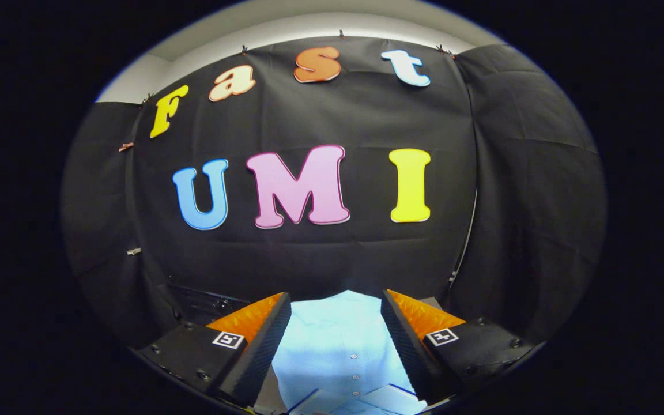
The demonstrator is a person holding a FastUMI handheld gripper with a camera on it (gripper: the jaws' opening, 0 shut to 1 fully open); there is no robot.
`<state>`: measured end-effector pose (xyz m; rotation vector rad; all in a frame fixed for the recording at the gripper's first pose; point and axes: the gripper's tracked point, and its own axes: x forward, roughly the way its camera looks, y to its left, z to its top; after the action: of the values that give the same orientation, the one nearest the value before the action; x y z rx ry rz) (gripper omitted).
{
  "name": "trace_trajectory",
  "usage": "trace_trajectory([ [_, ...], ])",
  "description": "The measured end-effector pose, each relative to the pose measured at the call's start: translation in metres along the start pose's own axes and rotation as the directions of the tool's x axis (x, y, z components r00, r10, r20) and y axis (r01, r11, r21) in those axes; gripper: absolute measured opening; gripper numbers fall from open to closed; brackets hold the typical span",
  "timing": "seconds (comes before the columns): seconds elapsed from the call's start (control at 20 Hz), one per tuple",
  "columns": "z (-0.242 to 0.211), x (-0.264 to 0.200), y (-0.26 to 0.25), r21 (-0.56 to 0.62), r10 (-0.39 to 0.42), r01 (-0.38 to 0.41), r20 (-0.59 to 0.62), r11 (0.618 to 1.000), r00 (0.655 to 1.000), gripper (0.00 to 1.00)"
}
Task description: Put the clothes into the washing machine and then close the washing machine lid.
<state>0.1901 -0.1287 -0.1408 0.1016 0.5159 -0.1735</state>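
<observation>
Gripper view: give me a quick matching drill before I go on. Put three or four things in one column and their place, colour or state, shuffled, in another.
Things:
1. shirt
2. gripper
3. cloth
4. buttons

Place, colour or state:
A. open, fingers wide apart
B. pale blue, lying between the fingers
C. black, hanging beyond the fingers
D. white, in a row down the shirt

Pairs: 1-B, 2-A, 3-C, 4-D
</observation>
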Motion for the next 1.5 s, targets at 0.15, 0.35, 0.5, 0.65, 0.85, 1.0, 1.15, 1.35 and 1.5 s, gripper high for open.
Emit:
trace_trajectory([
  [0.15, -0.024, 0.026, -0.008, 0.008, -0.015, 0.016, -0.086, 1.0, 0.996, 0.98],
  [0.35, -0.059, 0.052, -0.016, -0.009, -0.03, 0.029, -0.194, 1.0, 0.98, 0.99],
  [0.5, -0.084, 0.068, -0.021, -0.018, -0.042, 0.039, -0.274, 0.999, 0.961, 0.99],
  [0.65, -0.105, 0.075, -0.025, -0.03, -0.05, 0.042, -0.334, 0.999, 0.941, 0.99],
  [0.85, -0.127, 0.083, -0.029, -0.034, -0.053, 0.043, -0.391, 0.998, 0.919, 0.99],
  [1.0, -0.137, 0.085, -0.031, -0.037, -0.055, 0.043, -0.425, 0.998, 0.904, 0.99],
  [1.15, -0.14, 0.086, -0.032, -0.063, -0.062, 0.038, -0.433, 0.997, 0.899, 0.97],
  [1.35, -0.14, 0.087, -0.035, -0.075, -0.07, 0.04, -0.445, 0.996, 0.893, 0.96],
  [1.5, -0.138, 0.091, -0.042, -0.019, -0.07, 0.068, -0.44, 0.997, 0.895, 0.68],
])
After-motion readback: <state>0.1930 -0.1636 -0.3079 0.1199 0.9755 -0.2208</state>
